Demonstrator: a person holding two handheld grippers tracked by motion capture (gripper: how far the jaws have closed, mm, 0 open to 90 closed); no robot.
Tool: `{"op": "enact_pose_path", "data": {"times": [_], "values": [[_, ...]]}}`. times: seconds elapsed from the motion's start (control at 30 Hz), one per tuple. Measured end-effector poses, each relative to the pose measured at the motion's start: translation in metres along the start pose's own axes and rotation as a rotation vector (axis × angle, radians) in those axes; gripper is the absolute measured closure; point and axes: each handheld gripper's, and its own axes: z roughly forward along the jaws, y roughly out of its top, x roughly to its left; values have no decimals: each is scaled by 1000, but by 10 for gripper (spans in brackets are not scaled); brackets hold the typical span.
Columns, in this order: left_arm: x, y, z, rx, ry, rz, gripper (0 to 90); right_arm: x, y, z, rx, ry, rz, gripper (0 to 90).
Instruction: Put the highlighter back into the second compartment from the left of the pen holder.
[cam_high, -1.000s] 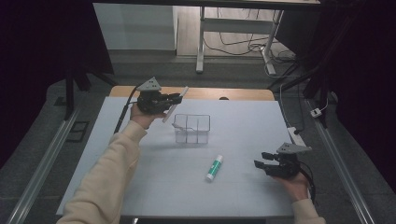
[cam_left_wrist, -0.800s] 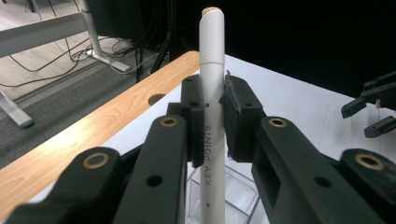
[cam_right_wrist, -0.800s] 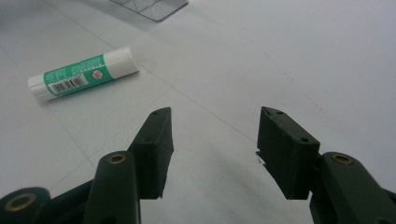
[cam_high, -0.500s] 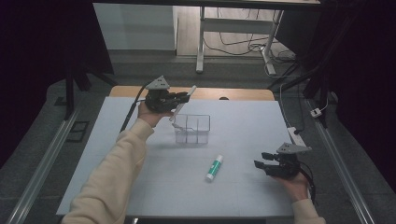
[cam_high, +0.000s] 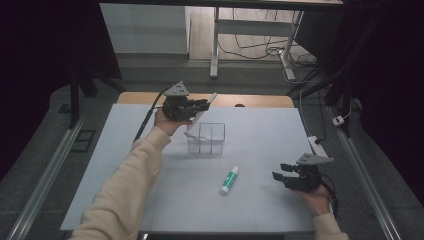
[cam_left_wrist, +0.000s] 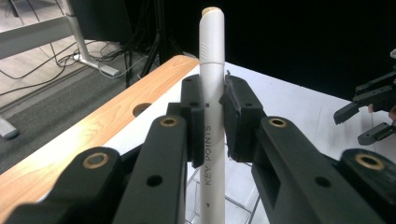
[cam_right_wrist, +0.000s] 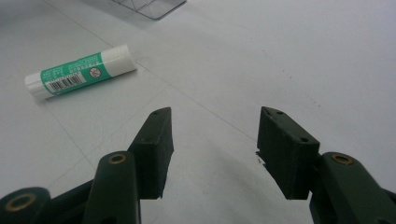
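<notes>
My left gripper (cam_high: 204, 105) (cam_left_wrist: 214, 109) is shut on a white marker pen (cam_left_wrist: 212, 84) printed "KEY POINTS". It holds the pen (cam_high: 202, 114) tilted over the far left corner of a clear plastic organizer box (cam_high: 206, 138). A green-and-white glue stick (cam_high: 229, 180) (cam_right_wrist: 79, 70) lies flat on the white table (cam_high: 260, 135), in front of the box. My right gripper (cam_high: 278, 172) (cam_right_wrist: 215, 140) hovers low over the table near its front right, jaws open with nothing between them. The glue stick lies to its left.
A wooden strip (cam_high: 255, 101) with a round hole runs along the table's far edge. Beyond it are a metal desk frame (cam_high: 216, 45) and loose cables on the floor. Metal rails (cam_high: 47, 165) flank the table on both sides.
My left hand has carried the pen to the right, from beside the box to over its far left corner. The right gripper and the glue stick have stayed put.
</notes>
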Motion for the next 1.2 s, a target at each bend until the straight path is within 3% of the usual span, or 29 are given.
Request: {"op": "enact_pose_path", "data": {"times": [0.4,0.8,1.07,1.17,1.2], "values": [[-3,-1,17,-30,-22,-16,790,0,0,-1,-4,1,1,449],[-4,-5,32,-54,-35,-5,789,0,0,-3,-4,-3,0,449],[-2,-7,37,-41,-51,-15,784,-1,-1,-3,-8,0,6,449],[-4,-7,38,-45,-53,-14,761,-1,-1,-3,-6,-1,4,449],[-4,-7,38,-39,-53,-12,707,-1,-1,-3,-8,2,4,449]]}}
